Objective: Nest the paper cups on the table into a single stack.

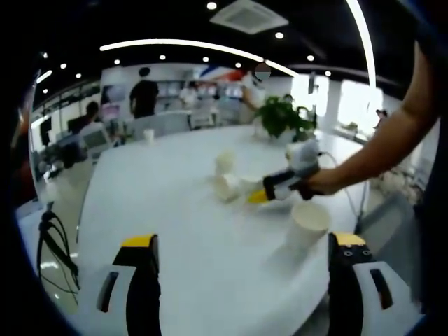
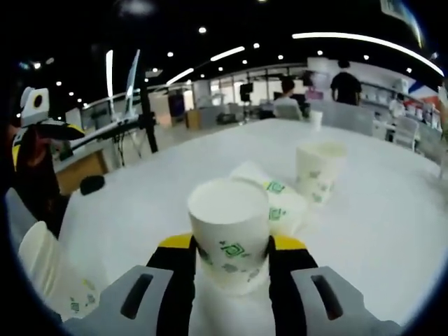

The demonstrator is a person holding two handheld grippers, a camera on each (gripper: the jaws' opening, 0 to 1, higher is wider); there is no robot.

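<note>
My right gripper (image 2: pixel 229 246) is shut on a white paper cup (image 2: pixel 229 222) with green print, its two yellow-tipped jaws pressing the cup's lower sides. Just behind it lie tipped cups (image 2: pixel 283 199), and an upright cup (image 2: pixel 318 170) stands beyond them. Another cup (image 2: pixel 47 274) stands at the near left. In the left gripper view my left gripper (image 1: pixel 243 246) is open and holds nothing. An upright cup (image 1: pixel 308 225) stands just ahead of its right jaw. Farther out, the right gripper (image 1: pixel 260 195), held by a hand, is beside a lying cup (image 1: pixel 227 187) and an upright cup (image 1: pixel 224 162).
The white table (image 1: pixel 161 203) stretches far ahead, its edge close on the right. A potted plant (image 1: pixel 283 115) and a small far cup (image 1: pixel 148 135) stand at the back. A black object (image 2: pixel 91 184) lies at the left. People stand in the background.
</note>
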